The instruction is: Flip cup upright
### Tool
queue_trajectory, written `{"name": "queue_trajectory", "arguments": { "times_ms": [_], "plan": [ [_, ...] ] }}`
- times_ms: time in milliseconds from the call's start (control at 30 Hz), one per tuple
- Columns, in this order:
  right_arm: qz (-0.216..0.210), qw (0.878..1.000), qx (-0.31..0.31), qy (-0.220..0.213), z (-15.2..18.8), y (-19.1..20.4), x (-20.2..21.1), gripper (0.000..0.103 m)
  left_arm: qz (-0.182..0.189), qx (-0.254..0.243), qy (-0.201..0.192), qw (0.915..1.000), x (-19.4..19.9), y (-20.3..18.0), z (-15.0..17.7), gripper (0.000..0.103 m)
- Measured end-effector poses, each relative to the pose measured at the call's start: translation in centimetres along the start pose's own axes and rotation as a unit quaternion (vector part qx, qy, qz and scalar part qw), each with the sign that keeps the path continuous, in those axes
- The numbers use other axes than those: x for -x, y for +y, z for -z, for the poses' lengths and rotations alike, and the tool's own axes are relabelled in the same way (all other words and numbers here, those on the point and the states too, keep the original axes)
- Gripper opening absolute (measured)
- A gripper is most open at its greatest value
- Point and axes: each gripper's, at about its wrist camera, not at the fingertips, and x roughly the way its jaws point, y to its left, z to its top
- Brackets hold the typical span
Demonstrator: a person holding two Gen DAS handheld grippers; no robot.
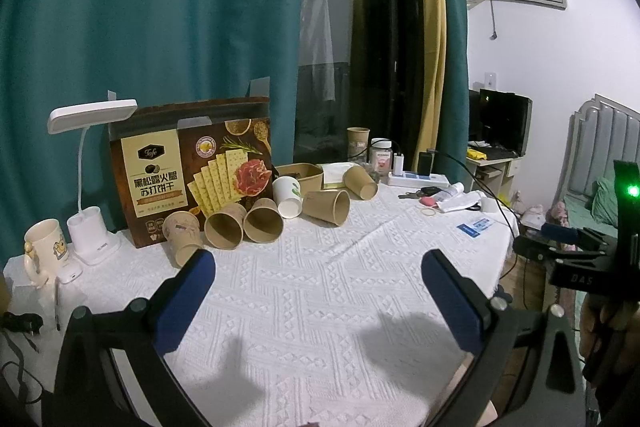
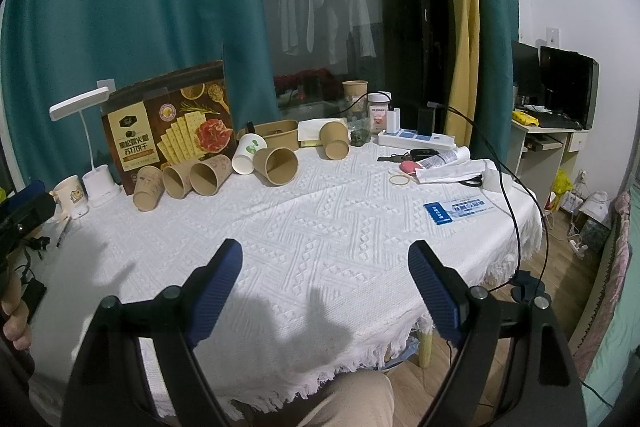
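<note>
We hold both tools back from the work, over the near part of the white woven tablecloth [image 2: 320,211]. Our left gripper [image 1: 318,263] has its blue-padded jaws spread wide with nothing between them, and our right gripper [image 2: 325,254] is likewise wide apart and empty.

The tipped-over brown paper cups sit in a loose row in the middle-left of both frames, in front of the brown cracker box [image 1: 192,167]. We judge the likeliest target to be the large brown paper cup lying on its side [image 2: 277,165], just right of the white paper cup with green print [image 2: 247,153]. Its mouth faces us and slightly rightward, so its long axis runs away from us toward the box.

It lies ahead and left of the right gripper, and ahead, slightly right, of the left one; neither hand looks clearly nearer. A grasp across the wall seems to call for reaching forward first.
</note>
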Motion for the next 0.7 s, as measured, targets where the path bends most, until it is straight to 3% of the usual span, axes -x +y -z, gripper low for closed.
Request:
{"name": "queue_trajectory", "arguments": {
  "times_ms": [700],
  "plan": [
    [0.0,1.0,0.0,-0.001,0.18,-0.02,-0.2,0.083,-0.002,-0.001,-0.001,1.0,0.12,0.23,0.36,0.103]
  ]
}}
